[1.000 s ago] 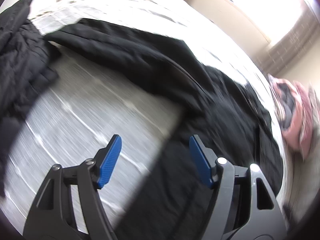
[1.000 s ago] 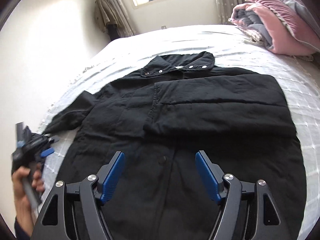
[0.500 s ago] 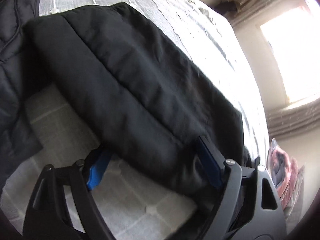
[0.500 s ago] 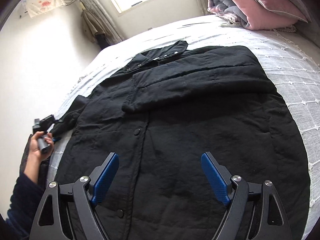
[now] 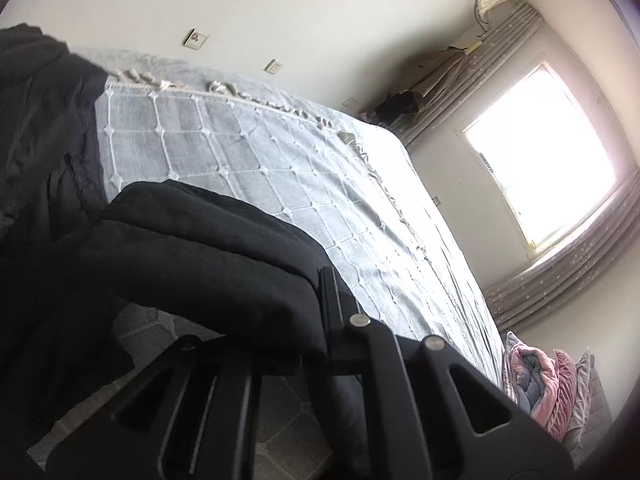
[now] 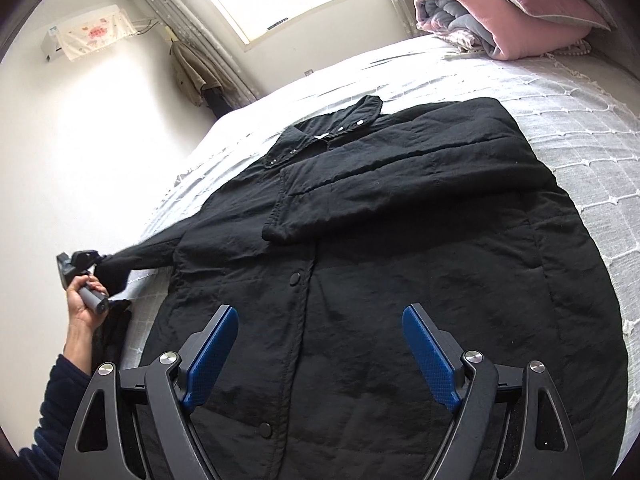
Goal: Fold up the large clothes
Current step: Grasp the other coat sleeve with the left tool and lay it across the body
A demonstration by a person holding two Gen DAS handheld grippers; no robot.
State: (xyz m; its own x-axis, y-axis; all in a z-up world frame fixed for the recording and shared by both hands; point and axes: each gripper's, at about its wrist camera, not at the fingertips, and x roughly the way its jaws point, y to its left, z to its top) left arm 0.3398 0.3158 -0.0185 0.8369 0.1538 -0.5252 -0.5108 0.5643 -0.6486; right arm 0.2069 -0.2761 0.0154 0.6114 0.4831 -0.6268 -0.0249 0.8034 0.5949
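A black padded coat (image 6: 380,280) lies front-up on the bed, collar (image 6: 324,136) toward the window. Its right sleeve (image 6: 400,184) is folded across the chest. Its left sleeve (image 6: 148,254) stretches out over the bed's left edge. The cuff of that sleeve is pinched in my left gripper (image 6: 90,262), held by a hand (image 6: 82,304). In the left wrist view the sleeve (image 5: 208,264) bunches over my shut left gripper (image 5: 320,304) and hides its pads. My right gripper (image 6: 320,336) hovers open above the coat's lower front, nothing between its fingers.
The white checked bedspread (image 6: 580,128) covers the bed. A folded pink and grey quilt (image 6: 512,12) sits at the far right corner. Another dark garment (image 5: 40,140) lies at the left end of the bed. A wall runs close along the bed's left side.
My left gripper closed on the sleeve cuff and lifted it outward, turning its view up toward the wall and window. My right gripper moved in over the coat's lower front and stayed open.
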